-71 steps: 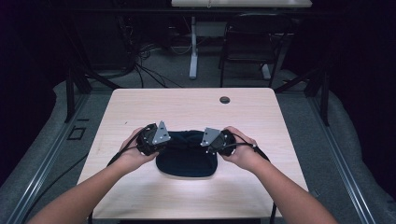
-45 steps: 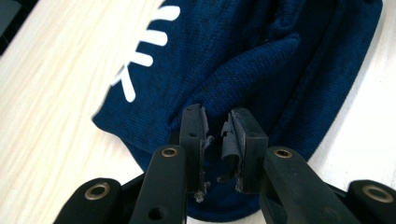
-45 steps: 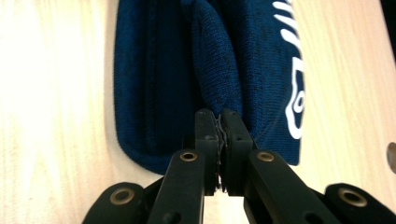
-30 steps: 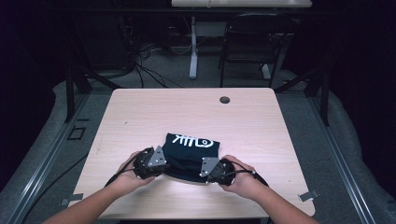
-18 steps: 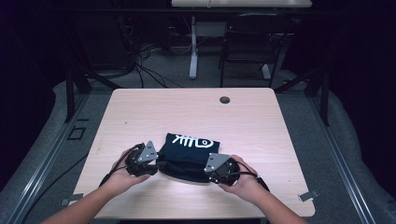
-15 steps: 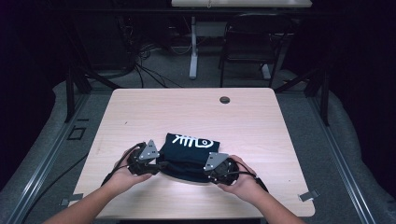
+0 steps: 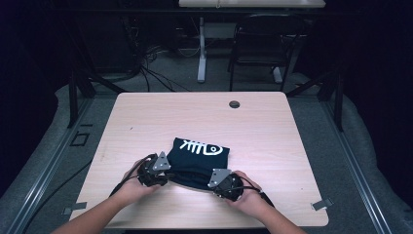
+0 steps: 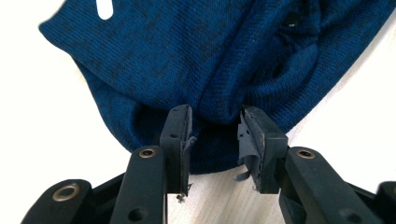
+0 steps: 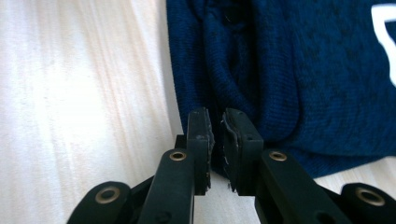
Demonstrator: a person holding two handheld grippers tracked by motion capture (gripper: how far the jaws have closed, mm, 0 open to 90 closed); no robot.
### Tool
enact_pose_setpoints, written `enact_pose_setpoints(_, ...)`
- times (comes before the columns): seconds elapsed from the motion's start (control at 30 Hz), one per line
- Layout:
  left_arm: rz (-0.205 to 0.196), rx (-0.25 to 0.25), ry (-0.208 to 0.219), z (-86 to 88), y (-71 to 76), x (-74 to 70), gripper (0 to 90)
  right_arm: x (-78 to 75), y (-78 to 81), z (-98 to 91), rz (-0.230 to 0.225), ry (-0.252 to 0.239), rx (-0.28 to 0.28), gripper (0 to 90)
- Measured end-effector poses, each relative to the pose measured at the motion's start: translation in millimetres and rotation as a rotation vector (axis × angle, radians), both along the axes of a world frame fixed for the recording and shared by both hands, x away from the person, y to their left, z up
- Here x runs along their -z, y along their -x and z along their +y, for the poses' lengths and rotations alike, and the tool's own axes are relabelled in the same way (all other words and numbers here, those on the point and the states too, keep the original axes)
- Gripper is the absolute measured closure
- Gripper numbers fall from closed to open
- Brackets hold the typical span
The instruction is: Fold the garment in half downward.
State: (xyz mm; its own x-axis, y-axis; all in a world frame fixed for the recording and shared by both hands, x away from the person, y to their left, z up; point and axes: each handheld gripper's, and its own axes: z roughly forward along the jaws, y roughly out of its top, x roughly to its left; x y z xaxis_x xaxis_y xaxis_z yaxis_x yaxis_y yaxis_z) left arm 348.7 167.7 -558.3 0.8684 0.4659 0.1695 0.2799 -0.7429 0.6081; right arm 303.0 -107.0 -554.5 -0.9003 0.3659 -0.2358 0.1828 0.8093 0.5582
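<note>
A folded dark blue garment (image 7: 197, 158) with a white fish-bone print lies on the light wood table (image 7: 272, 126). My left gripper (image 7: 168, 176) sits at its near left corner. In the left gripper view the gripper (image 8: 215, 116) is open, and a ridge of the blue cloth (image 8: 210, 56) lies between its tips; the jaws have just been closing. My right gripper (image 7: 208, 184) is at the near right corner. In the right gripper view the gripper (image 9: 215, 116) has just been closing and stands nearly together on a fold at the edge of the cloth (image 9: 303, 70).
A round cable hole (image 7: 234, 104) sits near the table's far edge. Behind the table stand a dark chair (image 7: 263, 44) and a desk leg (image 7: 201, 53), with cables on the floor (image 7: 156, 73). Bare tabletop lies to both sides of the garment.
The far edge of the garment was brought toward the person, so the print now faces up. Since then both grippers let go and sank slightly at the near edge.
</note>
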Motion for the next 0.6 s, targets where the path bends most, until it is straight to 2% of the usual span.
enact_pose_setpoints(0.1,0.011,-0.006,0.020,-1.9,-0.2,2.7,64.9,2.3,-2.6,-2.3,-0.005,-0.004,0.017,80.1)
enact_pose_setpoints(0.13,0.005,-0.015,0.030,-5.1,-0.6,3.9,65.4,3.9,-7.6,-6.8,0.001,-0.011,0.039,80.2)
enact_pose_setpoints(0.2,0.009,-0.018,0.030,-6.8,-1.1,3.6,65.3,3.8,-9.5,-8.8,-0.006,-0.009,0.052,80.2)
enact_pose_setpoints(0.3,0.000,-0.040,0.033,-12.0,-3.1,4.1,65.1,3.1,-14.9,-13.5,-0.002,-0.017,0.078,80.0)
enact_pose_setpoints(0.33,0.005,-0.057,0.051,-14.9,-5.5,4.5,64.6,4.1,-17.6,-15.2,-0.010,-0.022,0.095,79.8)
enact_pose_setpoints(0.43,0.006,-0.072,0.058,-16.3,-7.8,4.9,64.3,3.0,-21.1,-17.8,-0.009,-0.008,0.105,79.6)
enact_pose_setpoints(0.5,0.007,-0.083,0.070,-17.3,-9.5,4.8,63.3,3.3,-26.0,-20.0,-0.011,-0.026,0.131,79.3)
enact_pose_setpoints(0.6,0.006,-0.090,0.077,-17.2,-10.2,3.8,62.6,1.6,-28.3,-21.7,-0.012,-0.014,0.132,79.2)
